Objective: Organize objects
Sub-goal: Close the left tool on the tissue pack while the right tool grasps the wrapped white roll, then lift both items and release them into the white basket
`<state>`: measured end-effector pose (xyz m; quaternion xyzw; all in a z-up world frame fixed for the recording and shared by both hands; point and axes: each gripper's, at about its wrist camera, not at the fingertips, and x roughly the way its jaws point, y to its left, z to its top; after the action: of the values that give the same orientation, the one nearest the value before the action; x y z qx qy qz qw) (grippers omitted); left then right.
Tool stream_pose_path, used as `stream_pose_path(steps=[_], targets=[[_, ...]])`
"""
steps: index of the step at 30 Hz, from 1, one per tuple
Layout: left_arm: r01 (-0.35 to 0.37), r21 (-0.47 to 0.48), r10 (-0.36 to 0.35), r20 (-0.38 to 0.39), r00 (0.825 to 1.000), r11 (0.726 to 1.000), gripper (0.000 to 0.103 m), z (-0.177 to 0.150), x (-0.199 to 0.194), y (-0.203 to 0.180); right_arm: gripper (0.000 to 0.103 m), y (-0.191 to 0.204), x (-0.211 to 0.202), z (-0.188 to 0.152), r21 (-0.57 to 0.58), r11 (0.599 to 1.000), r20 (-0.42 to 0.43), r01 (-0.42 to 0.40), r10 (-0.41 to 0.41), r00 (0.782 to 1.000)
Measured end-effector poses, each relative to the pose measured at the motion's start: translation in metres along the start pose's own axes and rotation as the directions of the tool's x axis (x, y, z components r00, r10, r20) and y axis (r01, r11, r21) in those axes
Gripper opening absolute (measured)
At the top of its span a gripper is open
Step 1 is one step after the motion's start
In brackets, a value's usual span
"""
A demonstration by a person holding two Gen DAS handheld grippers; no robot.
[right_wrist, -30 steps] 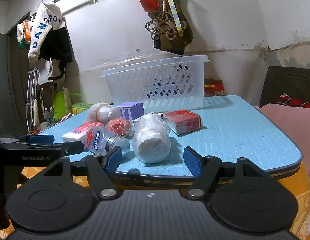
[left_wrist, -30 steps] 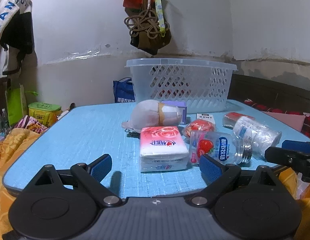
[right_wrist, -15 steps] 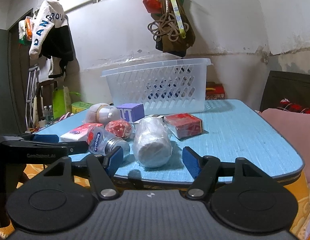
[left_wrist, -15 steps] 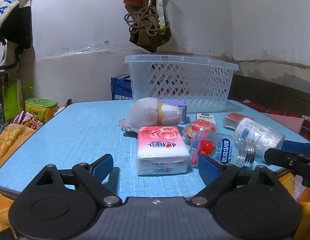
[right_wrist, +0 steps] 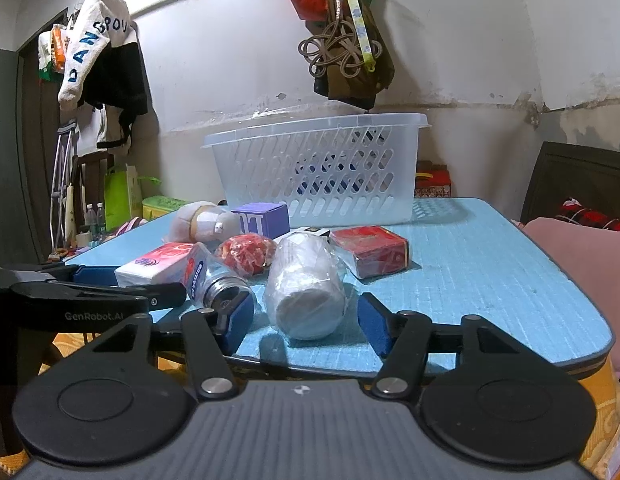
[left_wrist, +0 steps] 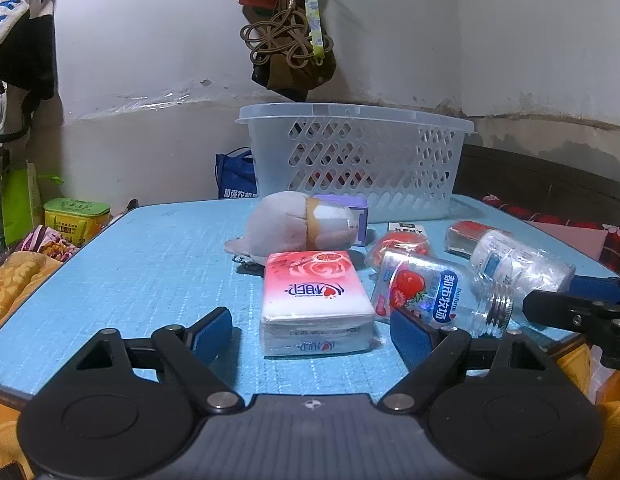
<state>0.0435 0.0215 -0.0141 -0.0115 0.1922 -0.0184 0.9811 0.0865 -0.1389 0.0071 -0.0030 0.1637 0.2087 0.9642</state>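
Observation:
A clear plastic basket (left_wrist: 354, 164) stands at the back of the blue table (left_wrist: 142, 264); it also shows in the right wrist view (right_wrist: 318, 172). My left gripper (left_wrist: 310, 332) is open, its jaws either side of a pink tissue pack (left_wrist: 314, 300). A strawberry-label jar (left_wrist: 434, 296) lies just right of it. My right gripper (right_wrist: 306, 320) is open around the near end of a wrapped white roll (right_wrist: 306, 288). Nearby lie a grey plush toy (left_wrist: 294, 224), a purple box (right_wrist: 262, 220), a red netted item (right_wrist: 244, 252) and a red packet (right_wrist: 374, 250).
A white KENT box (left_wrist: 406, 228) lies behind the jar. Bags hang on the wall above the basket (left_wrist: 290, 44). Clothes hang at the left (right_wrist: 98, 68). A green tin (left_wrist: 76, 216) sits left of the table. A pink cushion (right_wrist: 578, 256) lies to the right.
Both grippers moved forward toward the table; the left now brackets the tissue pack and the right brackets the white roll. Objects have not moved.

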Motion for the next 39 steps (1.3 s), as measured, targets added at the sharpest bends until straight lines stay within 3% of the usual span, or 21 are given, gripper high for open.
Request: stream_pose_path(steps=[15, 18, 19, 24, 32, 39], targets=[[-0.017, 0.028, 0.017, 0.012, 1.000, 0.999, 0.089, 0.004, 0.009, -0.003, 0.061, -0.004, 0.009, -0.001, -0.004, 1.000, 0.000, -0.003, 0.003, 1.000], [-0.013, 0.045, 0.012, 0.026, 1.000, 0.999, 0.066, 0.004, 0.008, -0.005, 0.061, -0.004, 0.012, -0.002, -0.011, 1.000, -0.004, -0.008, 0.008, 1.000], [-0.012, 0.053, 0.010, 0.028, 1.000, 0.999, 0.060, 0.004, 0.007, -0.005, 0.052, -0.004, 0.012, -0.002, -0.016, 1.000, -0.009, -0.012, 0.012, 1.000], [-0.019, 0.063, 0.015, 0.059, 0.998, 0.998, 0.058, 0.002, 0.001, -0.005, 0.049, -0.008, 0.009, -0.001, -0.007, 0.999, -0.010, -0.038, 0.038, 0.999], [-0.036, 0.042, 0.030, 0.129, 0.991, 0.998, 0.058, 0.006, -0.018, 0.006, 0.048, -0.011, -0.007, 0.009, -0.007, 1.000, 0.042, -0.014, 0.015, 0.999], [-0.050, 0.031, 0.045, 0.146, 0.988, 0.998, 0.058, 0.009, -0.021, 0.013, 0.048, -0.019, -0.008, 0.017, -0.005, 1.000, 0.053, 0.019, -0.019, 0.998]])
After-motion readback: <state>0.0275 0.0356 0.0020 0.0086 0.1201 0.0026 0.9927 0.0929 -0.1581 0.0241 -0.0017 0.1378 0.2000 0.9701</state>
